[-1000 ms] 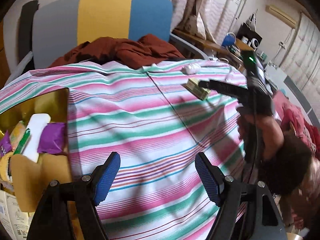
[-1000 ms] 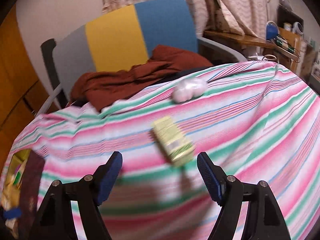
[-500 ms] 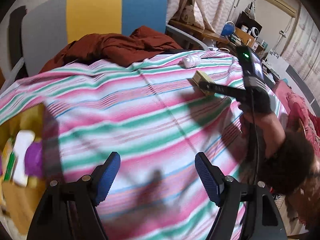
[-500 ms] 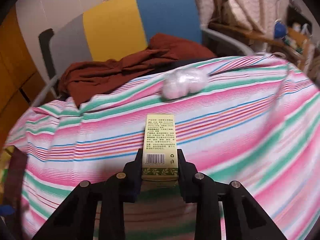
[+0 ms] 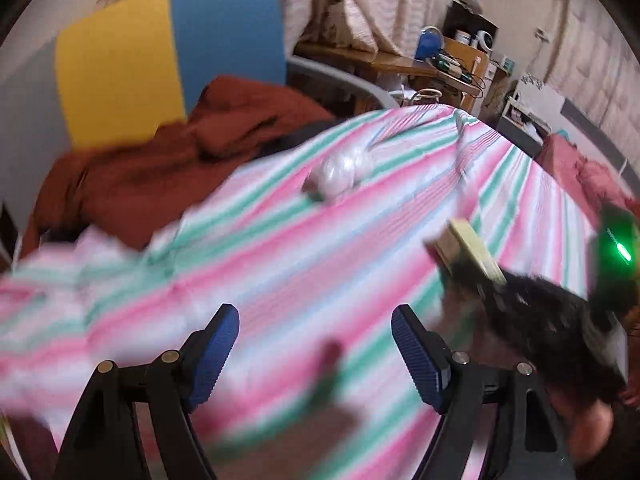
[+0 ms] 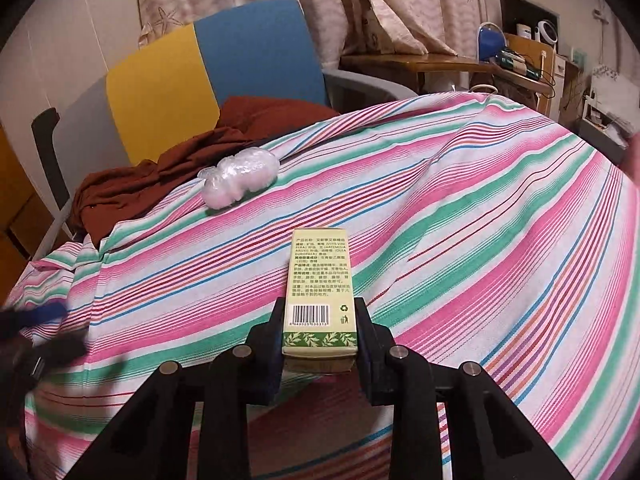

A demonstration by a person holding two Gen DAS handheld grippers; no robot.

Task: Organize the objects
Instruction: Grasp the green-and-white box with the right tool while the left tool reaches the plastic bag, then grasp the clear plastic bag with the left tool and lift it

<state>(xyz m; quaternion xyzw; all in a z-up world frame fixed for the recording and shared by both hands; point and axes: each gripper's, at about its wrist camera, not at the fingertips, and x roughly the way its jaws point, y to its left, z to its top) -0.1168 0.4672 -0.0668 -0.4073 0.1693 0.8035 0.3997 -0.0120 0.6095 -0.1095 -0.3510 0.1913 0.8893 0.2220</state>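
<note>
My right gripper [image 6: 319,330] is shut on a small pale-yellow box [image 6: 319,280] with a barcode and green leaf band, held just above the striped cloth [image 6: 480,240]. In the left wrist view the same box [image 5: 468,250] shows at right in the right gripper [image 5: 480,280]. A white bubble-wrap bundle [image 6: 240,176] lies on the cloth beyond the box; it also shows in the left wrist view [image 5: 340,172]. My left gripper [image 5: 315,344] is open and empty above the cloth, short of the bundle. The left wrist view is blurred.
A chair with grey, yellow and blue back [image 6: 208,72] stands behind the table with a rust-red garment [image 6: 160,160] on it. A wooden desk with clutter [image 6: 500,64] is at the back right. The left gripper shows blurred at the left edge [image 6: 32,340].
My right gripper closed on the box and lifted it slightly. My left gripper swung right, away from the gold box of items, toward the bubble-wrap bundle.
</note>
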